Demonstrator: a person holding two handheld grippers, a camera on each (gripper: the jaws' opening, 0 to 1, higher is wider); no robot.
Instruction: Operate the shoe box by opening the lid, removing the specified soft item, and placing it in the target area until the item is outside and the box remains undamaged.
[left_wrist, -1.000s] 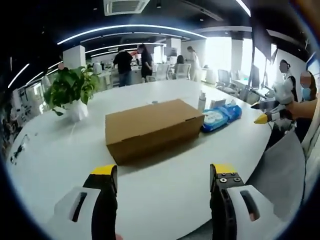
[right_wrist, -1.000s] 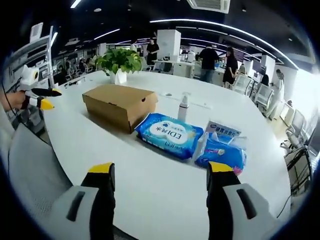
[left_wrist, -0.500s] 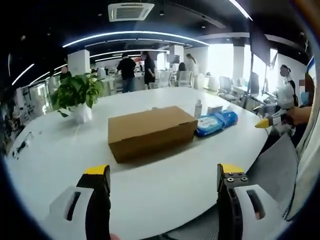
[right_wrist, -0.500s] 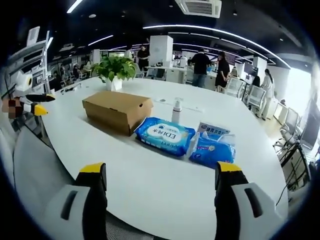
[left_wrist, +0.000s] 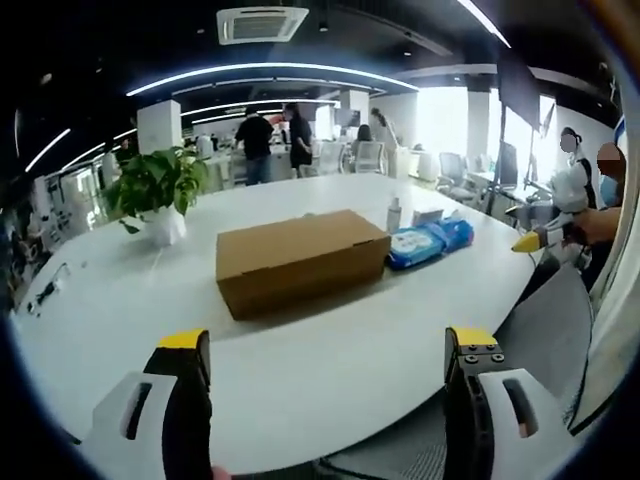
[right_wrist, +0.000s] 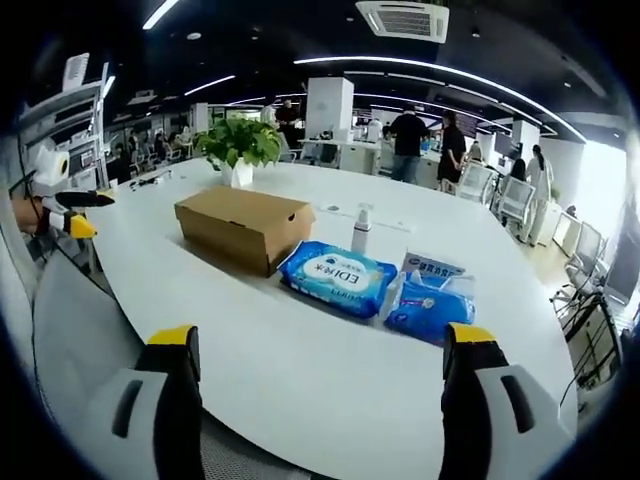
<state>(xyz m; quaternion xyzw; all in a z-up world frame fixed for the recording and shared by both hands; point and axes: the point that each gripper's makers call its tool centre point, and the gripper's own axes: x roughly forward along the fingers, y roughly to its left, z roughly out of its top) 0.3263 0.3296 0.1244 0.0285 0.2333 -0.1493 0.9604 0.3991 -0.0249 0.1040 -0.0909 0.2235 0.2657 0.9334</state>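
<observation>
1. A closed brown cardboard shoe box (left_wrist: 300, 262) sits near the middle of a large white counter (left_wrist: 330, 370), well back from the edge nearest the person.
2. The left gripper (left_wrist: 327, 345) hovers above that near edge, jaws spread wide and holding nothing, pointed at the long side of the box.
3. The right gripper (right_wrist: 325, 340) hovers above the near edge further along, jaws also wide and empty. From here the box shows one end and one long side.
4. Just beside the box, on the right gripper's side, lie a blue wet-wipe pack (right_wrist: 337, 277) and a smaller blue tissue pack (right_wrist: 431, 301). A small white spray bottle (right_wrist: 362, 231) stands behind them.
5. A potted plant (left_wrist: 153, 190) stands near the far edge of the counter, apart from the box.
6. The box looks light and fairly stiff, but thin card will crease if pinched hard. The lid's front edge seems the best hold: lift it gently with one gripper while the other steadies the base.
7. The soft item is hidden inside; it should yield to a light pinch.
</observation>
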